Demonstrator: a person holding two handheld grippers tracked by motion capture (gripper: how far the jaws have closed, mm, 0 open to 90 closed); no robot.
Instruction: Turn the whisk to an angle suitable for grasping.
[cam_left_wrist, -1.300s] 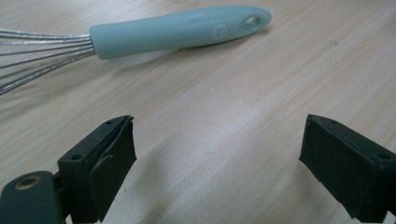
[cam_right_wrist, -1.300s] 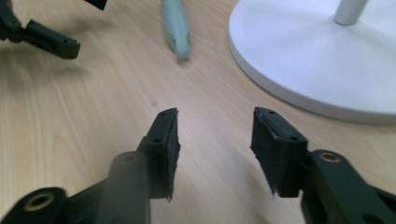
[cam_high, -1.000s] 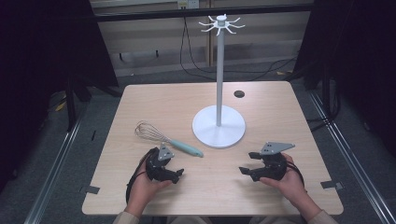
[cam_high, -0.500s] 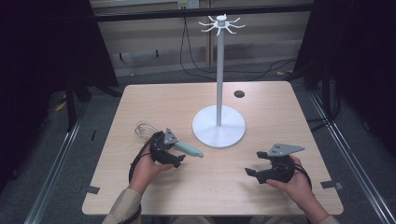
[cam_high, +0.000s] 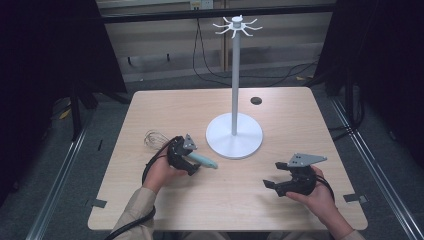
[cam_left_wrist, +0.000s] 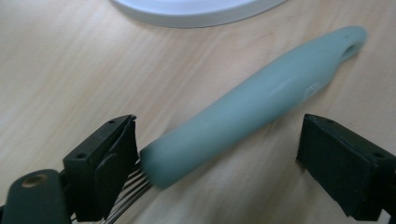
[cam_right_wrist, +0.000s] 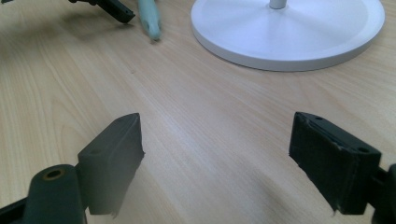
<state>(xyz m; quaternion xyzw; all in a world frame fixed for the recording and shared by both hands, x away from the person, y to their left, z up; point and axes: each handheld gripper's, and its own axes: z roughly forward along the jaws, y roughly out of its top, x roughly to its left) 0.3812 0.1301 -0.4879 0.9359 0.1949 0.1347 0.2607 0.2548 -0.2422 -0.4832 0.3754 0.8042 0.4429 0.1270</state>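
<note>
Left gripper (cam_left_wrist: 219, 154) stands wide open astride the whisk (cam_left_wrist: 261, 102), whose pale green handle lies on the table (cam_high: 165, 107) between the jaws, untouched by either pad; gripping and lifting remain. Right gripper (cam_right_wrist: 219, 158), open and empty, hovers apart, the white hook stand (cam_high: 234, 135) beyond it. No containers present.

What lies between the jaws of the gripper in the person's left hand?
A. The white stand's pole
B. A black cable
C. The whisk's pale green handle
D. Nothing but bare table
C: in the left gripper view the whisk handle lies on the table between the left gripper's open jaws, one pad beside the wire end.
</note>
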